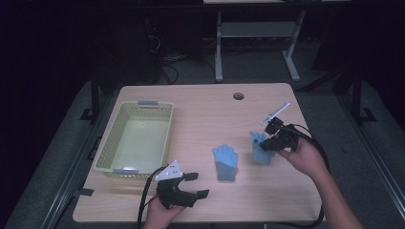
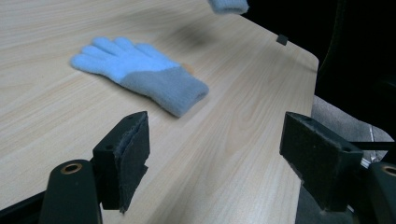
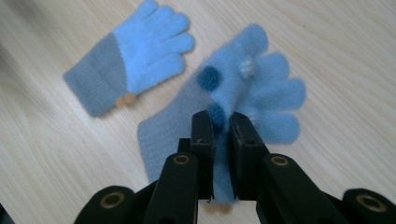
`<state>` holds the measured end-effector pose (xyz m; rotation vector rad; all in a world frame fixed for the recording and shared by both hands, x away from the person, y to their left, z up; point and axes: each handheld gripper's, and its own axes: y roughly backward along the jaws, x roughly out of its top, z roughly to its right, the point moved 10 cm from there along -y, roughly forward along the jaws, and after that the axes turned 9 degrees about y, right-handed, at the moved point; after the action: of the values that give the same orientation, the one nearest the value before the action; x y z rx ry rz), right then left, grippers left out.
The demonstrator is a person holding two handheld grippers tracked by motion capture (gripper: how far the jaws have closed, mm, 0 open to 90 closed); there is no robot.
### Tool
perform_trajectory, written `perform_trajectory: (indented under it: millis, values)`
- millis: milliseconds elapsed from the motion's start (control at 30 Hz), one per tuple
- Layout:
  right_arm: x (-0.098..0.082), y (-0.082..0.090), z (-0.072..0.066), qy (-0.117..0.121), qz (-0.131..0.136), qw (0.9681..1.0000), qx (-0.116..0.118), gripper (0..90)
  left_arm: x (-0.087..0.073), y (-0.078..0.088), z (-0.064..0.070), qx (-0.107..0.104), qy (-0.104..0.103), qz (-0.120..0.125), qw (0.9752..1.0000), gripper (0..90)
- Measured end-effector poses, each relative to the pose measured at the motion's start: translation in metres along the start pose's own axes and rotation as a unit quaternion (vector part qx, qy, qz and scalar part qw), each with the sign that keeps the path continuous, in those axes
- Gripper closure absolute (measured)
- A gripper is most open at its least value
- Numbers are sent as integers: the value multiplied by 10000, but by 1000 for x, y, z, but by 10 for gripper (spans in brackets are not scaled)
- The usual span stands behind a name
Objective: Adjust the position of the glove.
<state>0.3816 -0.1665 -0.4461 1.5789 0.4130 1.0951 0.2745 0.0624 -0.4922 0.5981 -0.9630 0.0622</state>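
the left tongs [image 1: 197, 185] sit nearest, low at the front edge of the bench [image 1: 200, 109], jaws spread wide with nothing between them. just beyond them a blue glove with a grey cuff [image 1: 225, 161] lies flat on the wood, fingers pointing away. to its right the right tongs [image 3: 221, 122] are clenched on a second blue glove [image 3: 252, 91], pinching a fold of it and holding it off the bench, just beside the flat one. a pale green basket [image 1: 107, 152] stands at the left side, well apart from both gloves.
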Motion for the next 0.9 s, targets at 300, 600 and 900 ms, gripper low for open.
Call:
perform_trajectory:
  millis: [300, 600, 900]
  values:
    - [11, -2, -9, 165, 54, 9998, 134, 813, 0, 0, -1, 5, -12, -14, 10000, 239]
    - [22, -5, -18, 298, 79, 9992, 241, 813, 0, 0, -1, -3, 17, 0, 10000, 239]
    - [35, -10, -28, 507, 113, 9980, 358, 813, 1, 1, -2, -5, 1, 19, 10000, 239]
